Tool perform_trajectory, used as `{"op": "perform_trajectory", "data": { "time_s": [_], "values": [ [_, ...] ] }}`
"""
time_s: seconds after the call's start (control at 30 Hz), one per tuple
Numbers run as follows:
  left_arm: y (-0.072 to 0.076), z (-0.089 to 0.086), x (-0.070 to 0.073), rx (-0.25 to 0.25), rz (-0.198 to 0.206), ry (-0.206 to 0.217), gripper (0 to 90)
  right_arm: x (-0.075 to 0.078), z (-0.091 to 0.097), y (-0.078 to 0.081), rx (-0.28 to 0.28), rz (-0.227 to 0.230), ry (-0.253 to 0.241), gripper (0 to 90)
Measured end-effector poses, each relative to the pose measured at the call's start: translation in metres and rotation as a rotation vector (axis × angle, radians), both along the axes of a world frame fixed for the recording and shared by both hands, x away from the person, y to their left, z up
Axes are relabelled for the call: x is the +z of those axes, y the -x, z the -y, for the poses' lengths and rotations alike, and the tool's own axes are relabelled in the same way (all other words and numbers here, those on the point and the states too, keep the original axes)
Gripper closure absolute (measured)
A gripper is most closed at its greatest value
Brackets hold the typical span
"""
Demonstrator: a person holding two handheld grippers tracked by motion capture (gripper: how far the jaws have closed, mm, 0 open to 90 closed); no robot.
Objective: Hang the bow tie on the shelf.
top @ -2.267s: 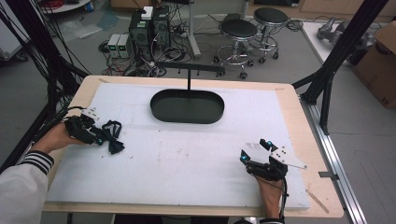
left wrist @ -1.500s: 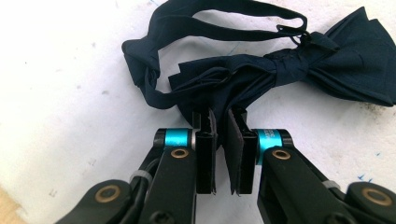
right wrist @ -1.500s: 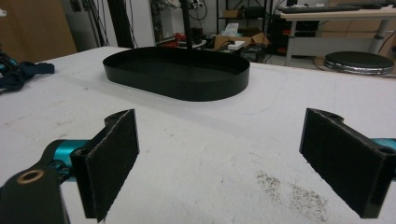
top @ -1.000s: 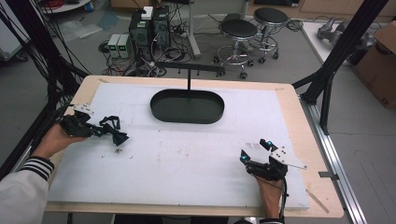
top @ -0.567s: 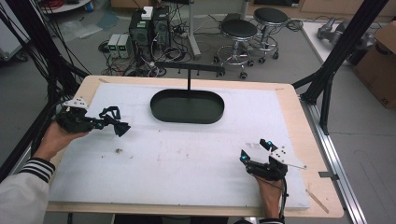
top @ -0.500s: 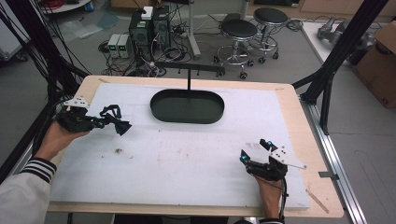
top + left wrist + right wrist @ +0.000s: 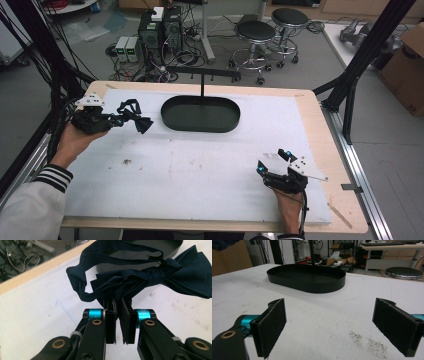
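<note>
Tabletop (image 7: 200,165): bow tie (image 7: 134,116) lifted trayward (left gripper (image 7: 120,120)).

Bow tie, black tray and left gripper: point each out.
Bow tie (image 7: 175,277), left gripper view, its right wing.
Black tray (image 7: 201,127), high view, its near rim.
Left gripper (image 7: 117,315), left gripper view, between fingertips.

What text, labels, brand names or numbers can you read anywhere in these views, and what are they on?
No text is legible in these views.
Brown cardboard box at the far right of the high view: a dark mark near its lower edge, too blurred to read.
Blue anodised collars on the left gripper, which is clamped on the dark navy fabric bow tie: faint marks, too small to read.
</note>
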State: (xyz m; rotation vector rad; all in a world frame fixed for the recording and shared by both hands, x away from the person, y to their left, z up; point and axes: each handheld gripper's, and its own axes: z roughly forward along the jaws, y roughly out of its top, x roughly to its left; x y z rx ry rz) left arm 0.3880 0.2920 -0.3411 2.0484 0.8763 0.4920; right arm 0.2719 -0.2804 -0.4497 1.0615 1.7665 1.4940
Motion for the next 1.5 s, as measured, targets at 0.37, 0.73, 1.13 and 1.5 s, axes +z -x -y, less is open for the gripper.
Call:
{"op": "perform_trajectory", "data": {
  "time_s": [0.37,0.73,1.13,1.5],
  "values": [
    [-0.001,0.028,0.01,0.012,0.089,0.057,83.3,0.0,-0.001,0.0,0.002,-0.003,0.003,10.7],
    [-0.008,0.044,0.022,0.044,0.177,0.129,83.2,0.0,-0.001,0.0,0.0,0.0,0.003,10.7],
    [-0.031,0.083,0.032,0.05,0.248,0.154,83.2,0.0,0.0,0.0,0.003,0.001,0.001,10.7],
    [-0.056,0.107,0.033,0.058,0.261,0.132,83.2,0.0,0.0,0.0,0.004,-0.003,-0.006,10.7]
  ]
}}
